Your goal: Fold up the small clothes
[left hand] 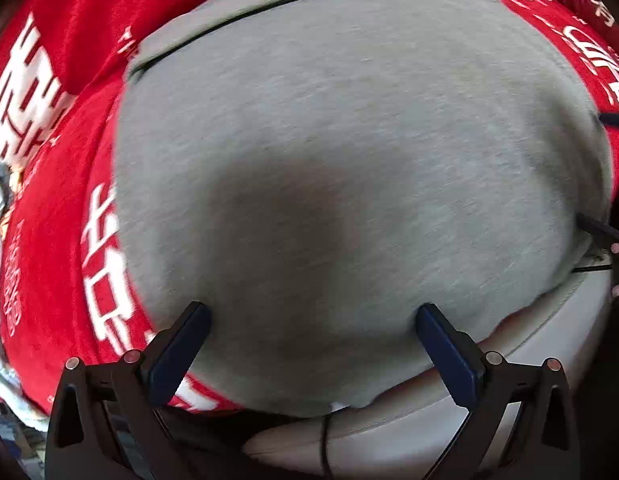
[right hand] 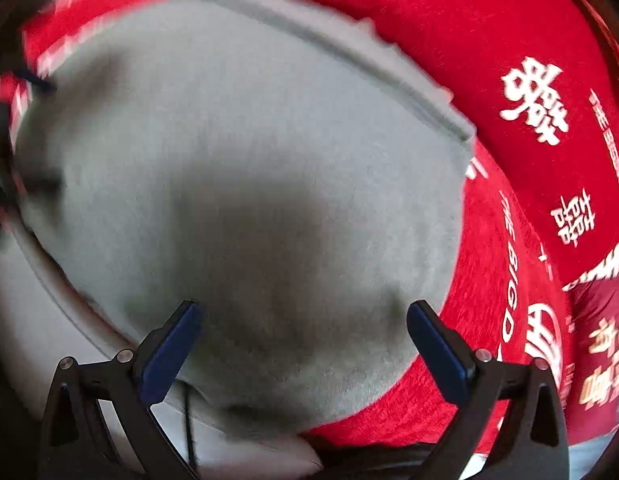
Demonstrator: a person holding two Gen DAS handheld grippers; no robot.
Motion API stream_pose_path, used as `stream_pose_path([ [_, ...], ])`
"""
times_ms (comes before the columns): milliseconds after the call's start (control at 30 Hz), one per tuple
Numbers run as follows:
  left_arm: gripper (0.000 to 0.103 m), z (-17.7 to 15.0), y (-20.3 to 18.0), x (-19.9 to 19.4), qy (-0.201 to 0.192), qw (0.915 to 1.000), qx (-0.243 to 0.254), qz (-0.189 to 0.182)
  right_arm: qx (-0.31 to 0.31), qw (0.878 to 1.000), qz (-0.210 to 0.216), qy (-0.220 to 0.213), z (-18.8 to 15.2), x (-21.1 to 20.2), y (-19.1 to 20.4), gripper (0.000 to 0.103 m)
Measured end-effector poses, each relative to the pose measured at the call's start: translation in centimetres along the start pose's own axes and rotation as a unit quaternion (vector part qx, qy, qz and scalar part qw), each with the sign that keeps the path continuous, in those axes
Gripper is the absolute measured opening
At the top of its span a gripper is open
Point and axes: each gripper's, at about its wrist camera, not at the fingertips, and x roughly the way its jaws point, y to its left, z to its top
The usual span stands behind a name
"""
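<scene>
I see a big red cloth [left hand: 61, 208] with white writing [right hand: 535, 100] on it. A thin black cord [left hand: 324, 440] hangs near the bottom.

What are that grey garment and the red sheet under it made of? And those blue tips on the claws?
The grey garment looks like soft heathered knit, perhaps cotton jersey: matte, flecked, with a stitched hem. The red cloth seems a thin woven or knit fabric with white printed characters and a slight sheen. The blue pads on the left claw look like smooth rubber or plastic; I cannot tell which.
</scene>
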Motion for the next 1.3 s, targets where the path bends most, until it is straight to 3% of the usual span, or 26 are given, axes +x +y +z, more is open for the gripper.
stream_pose_path([
  [67,0.103,-0.8,1.1,0.2,0.016,0.9999,-0.003,0.000,0.043,0.998,0.039,0.029,-1.2,1.0,-2.4,0.102],
  [167,0.103,-1.9,3.2,0.5,0.049,0.9982,-0.033,0.007,0.098,0.992,0.051,0.061,-3.1,1.6,-5.7,0.103],
  [267,0.103,-2.7,5.0,0.8,0.065,0.9938,-0.076,-0.048,0.162,0.979,0.110,0.063,-4.6,1.3,-8.1,0.102],
  [367,0.103,-3.1,6.2,2.2,0.101,0.9800,-0.133,-0.109,0.205,0.956,0.199,0.071,-5.0,2.0,-8.6,0.093],
  [467,0.103,-3.4,6.2,3.2,0.130,0.9705,-0.159,-0.127,0.199,0.959,0.189,0.074,-4.9,1.9,-8.2,0.093],
  [567,0.103,-3.4,6.2,3.6,0.140,0.9630,-0.187,-0.135,0.210,0.954,0.203,0.070,-5.2,1.1,-7.5,0.088],
  [633,0.103,-4.0,6.6,4.1,0.151,0.9526,-0.219,-0.147,0.218,0.950,0.212,0.070,-5.3,1.1,-7.5,0.085],
  [700,0.103,-4.7,7.2,4.7,0.161,0.9370,-0.261,-0.168,0.231,0.947,0.212,0.071,-5.9,0.7,-6.6,0.081],
  [733,0.103,-4.8,7.5,4.7,0.159,0.9364,-0.263,-0.168,0.238,0.945,0.211,0.072,-6.2,0.6,-6.4,0.079],
  [800,0.091,-4.6,6.7,4.0,0.146,0.9424,-0.252,-0.164,0.253,0.941,0.212,0.073,-7.0,-0.1,-5.6,0.063],
  [900,0.073,-4.6,4.8,2.9,0.133,0.9479,-0.239,-0.164,0.264,0.938,0.208,0.078,-7.2,-0.1,-5.4,0.054],
  [967,0.067,-4.7,4.2,2.4,0.129,0.9513,-0.230,-0.159,0.271,0.938,0.203,0.079,-7.4,-0.2,-5.0,0.049],
  [1033,0.055,-4.6,3.8,2.0,0.126,0.9511,-0.229,-0.165,0.272,0.937,0.205,0.080,-7.4,-0.4,-4.1,0.036],
  [1067,0.042,-4.8,3.5,1.7,0.124,0.9519,-0.226,-0.165,0.272,0.934,0.217,0.079,-7.5,-0.5,-3.8,0.020],
  [1100,0.032,-4.9,3.2,1.3,0.121,0.9539,-0.221,-0.163,0.271,0.933,0.222,0.078,-7.4,-0.6,-3.6,0.014],
  [1167,0.019,-5.3,2.7,0.5,0.110,0.9568,-0.214,-0.163,0.272,0.933,0.225,0.073,-7.5,-0.9,-3.6,0.013],
  [1300,0.017,-5.8,4.1,-2.2,0.051,0.9528,-0.232,-0.189,0.281,0.927,0.246,0.033,-8.1,-2.3,-6.3,0.010],
])
